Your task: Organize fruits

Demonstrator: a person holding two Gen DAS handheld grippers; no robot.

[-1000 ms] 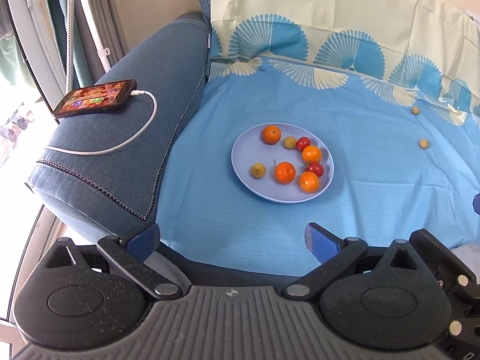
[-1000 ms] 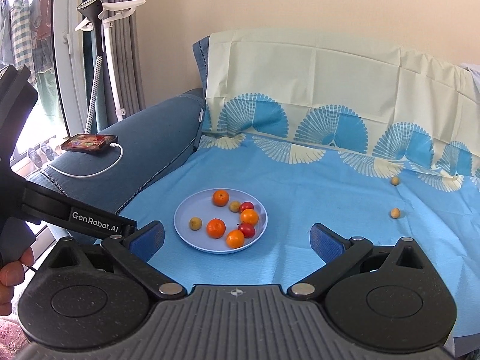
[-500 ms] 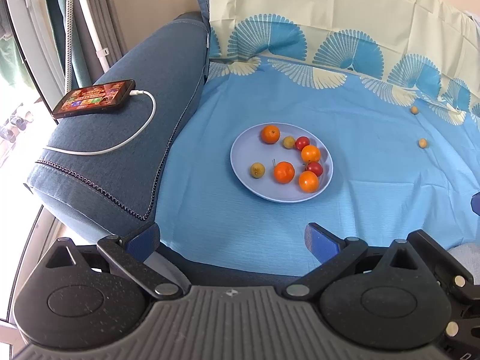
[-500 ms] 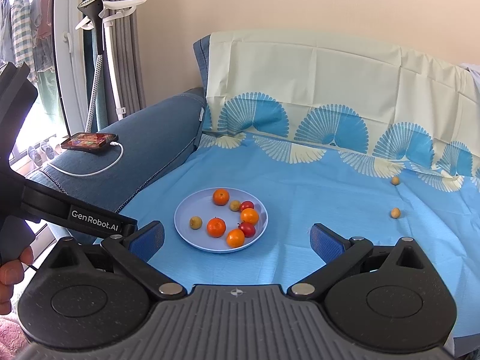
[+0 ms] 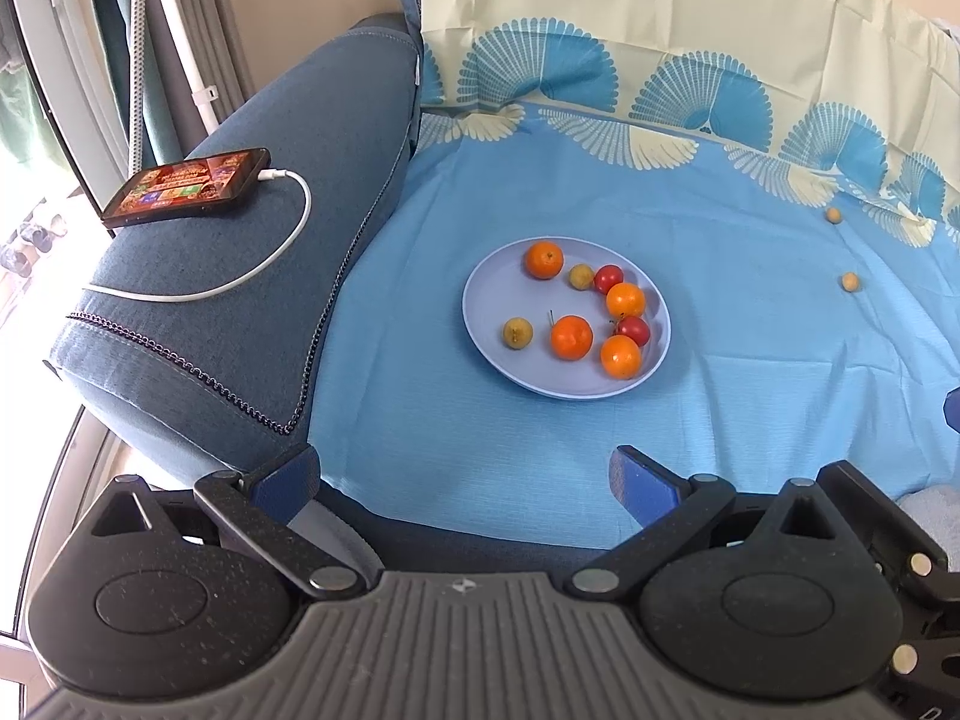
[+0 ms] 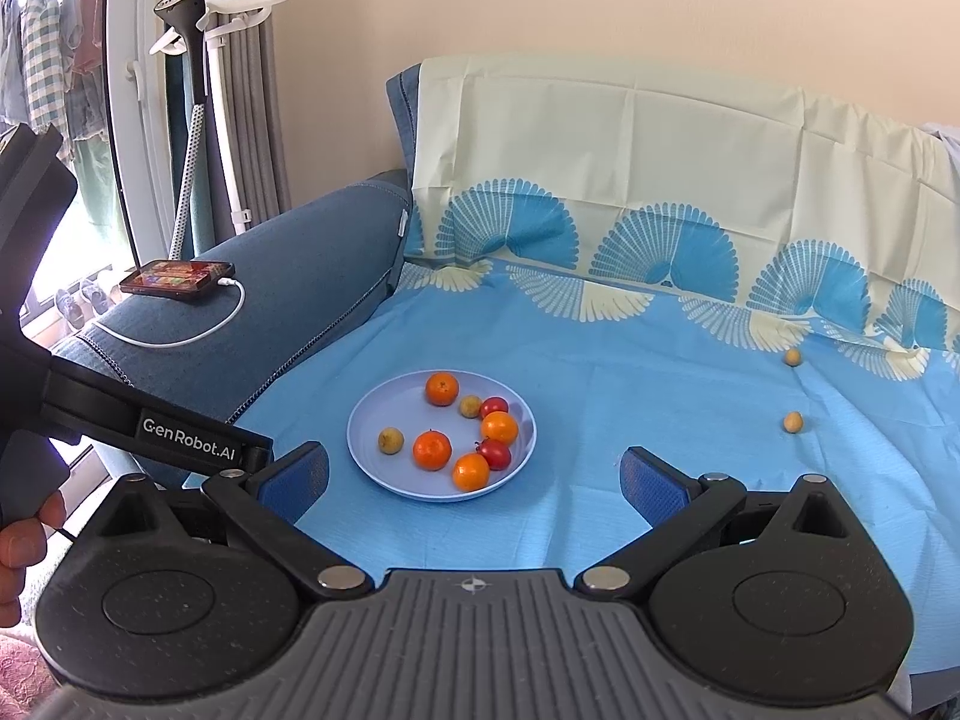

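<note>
Eight small fruits (image 6: pixel 432 450), orange, red and yellowish, fill the plate (image 6: pixel 366 420); both grippers' jaws gape empty.

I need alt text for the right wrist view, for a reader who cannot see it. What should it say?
A pale blue plate holding eight small fruits sits on a blue patterned sheet over a sofa, beyond the open right gripper. Two yellowish fruits lie loose on the sheet at the right. A phone charges on the armrest.
</note>
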